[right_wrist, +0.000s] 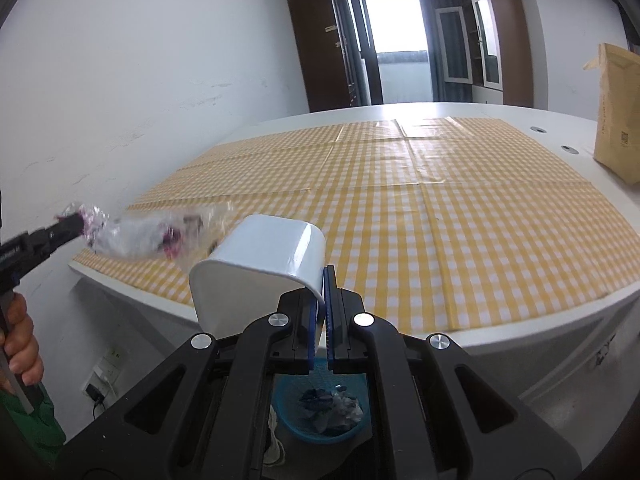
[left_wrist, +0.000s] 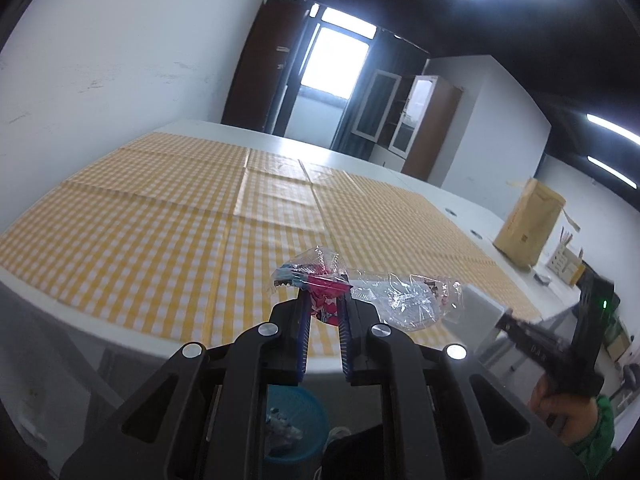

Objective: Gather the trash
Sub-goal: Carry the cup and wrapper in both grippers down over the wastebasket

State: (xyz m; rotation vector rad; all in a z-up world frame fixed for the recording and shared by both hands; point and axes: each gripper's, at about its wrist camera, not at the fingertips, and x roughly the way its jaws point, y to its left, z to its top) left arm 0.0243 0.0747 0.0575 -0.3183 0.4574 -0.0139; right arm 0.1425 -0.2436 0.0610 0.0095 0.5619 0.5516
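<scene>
My left gripper (left_wrist: 325,300) is shut on a crumpled clear plastic wrapper (left_wrist: 384,292) with pink and blue print, held in the air above the table's near edge. The wrapper also shows blurred in the right wrist view (right_wrist: 148,236), at the left. My right gripper (right_wrist: 320,292) is shut on the rim of a white plastic container (right_wrist: 256,268), tilted on its side above the table's front edge. A blue mesh trash basket (right_wrist: 320,412) with crumpled trash inside stands on the floor below both grippers; it also shows in the left wrist view (left_wrist: 296,412).
A white table (right_wrist: 520,332) carries a yellow checked cloth (right_wrist: 420,200). A brown paper bag (right_wrist: 618,112) stands at its far right. A white wall is at the left, cabinets and a window at the back. A wall socket (right_wrist: 102,380) sits low at the left.
</scene>
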